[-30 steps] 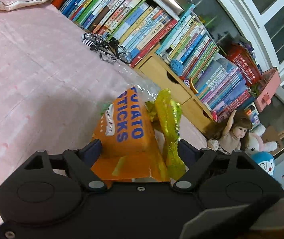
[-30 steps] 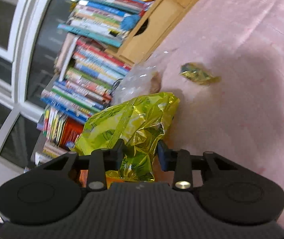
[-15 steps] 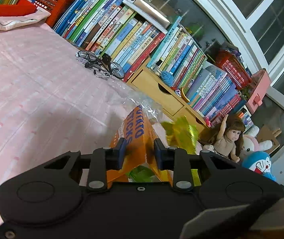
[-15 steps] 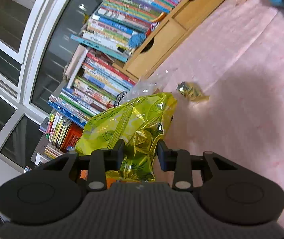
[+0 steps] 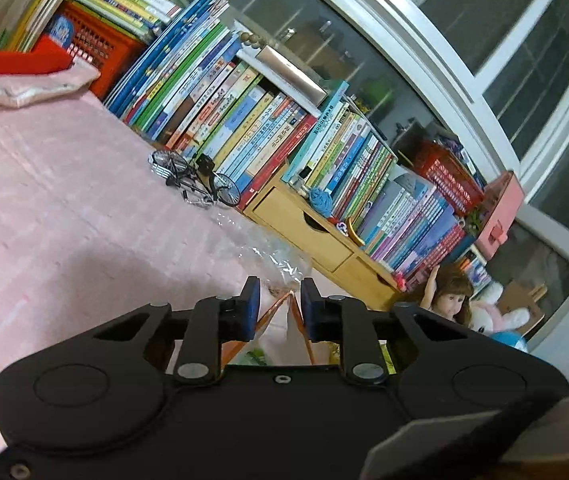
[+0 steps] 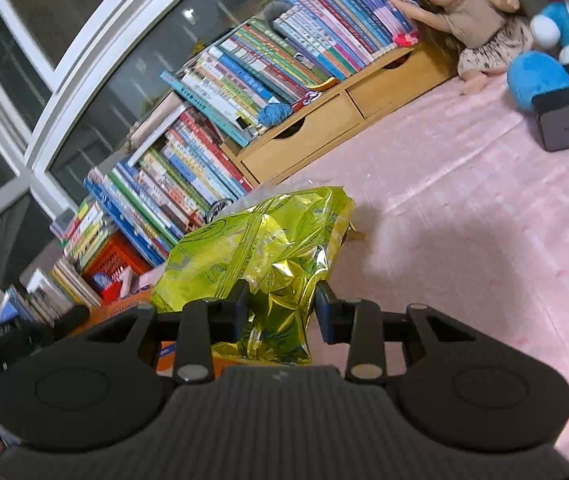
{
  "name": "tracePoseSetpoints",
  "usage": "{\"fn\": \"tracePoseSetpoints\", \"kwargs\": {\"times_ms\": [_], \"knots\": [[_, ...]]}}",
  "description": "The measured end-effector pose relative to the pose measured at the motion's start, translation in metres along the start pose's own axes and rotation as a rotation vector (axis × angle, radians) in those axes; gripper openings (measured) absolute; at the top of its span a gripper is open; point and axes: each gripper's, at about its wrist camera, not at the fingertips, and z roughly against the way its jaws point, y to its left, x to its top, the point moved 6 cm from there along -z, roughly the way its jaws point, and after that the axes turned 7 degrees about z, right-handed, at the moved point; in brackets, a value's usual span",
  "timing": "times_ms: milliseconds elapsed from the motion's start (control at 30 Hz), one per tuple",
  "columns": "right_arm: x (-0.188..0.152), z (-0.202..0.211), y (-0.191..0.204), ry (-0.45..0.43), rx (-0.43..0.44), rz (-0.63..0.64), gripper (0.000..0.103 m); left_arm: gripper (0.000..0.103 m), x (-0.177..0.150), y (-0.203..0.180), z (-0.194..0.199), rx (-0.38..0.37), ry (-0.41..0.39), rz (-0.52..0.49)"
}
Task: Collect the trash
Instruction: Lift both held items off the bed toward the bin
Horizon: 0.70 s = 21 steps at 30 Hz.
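Trash pinched above a pink quilted bedspread (image 5: 64,216), beside a leaning row of colourful books (image 5: 244,120).
Right gripper (image 6: 280,306) clenches a crinkled yellow-green foil bag (image 6: 260,248); left gripper (image 5: 278,306) pinches an orange snack-box edge (image 5: 280,308), clear plastic wrap (image 5: 276,256) just ahead.

No legible text anywhere; book spines (image 5: 268,128) and green foil wrapper (image 6: 260,256) print too blurred.

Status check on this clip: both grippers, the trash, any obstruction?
Left gripper shut on orange snack box. Right gripper shut on yellow-green foil bag. Clear plastic wrap on pink bedspread ahead. Nothing blocking.
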Motion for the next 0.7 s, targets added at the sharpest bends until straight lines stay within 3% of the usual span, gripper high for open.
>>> {"fn": "tracePoseSetpoints", "kwargs": {"times_ms": [67,133,333,433,600,700], "knots": [[-0.004,0.006,0.005,-0.011,-0.043,0.077,0.040,0.023,-0.003,0.000,0.003,0.000,0.014,-0.021],[-0.010,0.010,0.009,-0.010,-0.087,0.149,0.040,0.051,-0.008,0.002,0.007,0.010,0.027,-0.030],[-0.033,0.012,0.029,0.005,-0.115,0.309,0.040,0.085,-0.026,0.005,0.032,0.031,-0.022,-0.127],[-0.040,0.013,0.039,-0.002,-0.115,0.349,0.041,0.088,-0.041,0.006,0.043,0.050,-0.017,-0.229],[-0.042,0.020,0.042,-0.011,-0.111,0.387,0.041,0.096,-0.072,0.002,0.066,0.165,-0.081,-0.510],[-0.041,0.024,0.039,-0.010,-0.110,0.393,0.042,0.099,-0.097,0.000,0.075,0.169,-0.083,-0.648]]}}
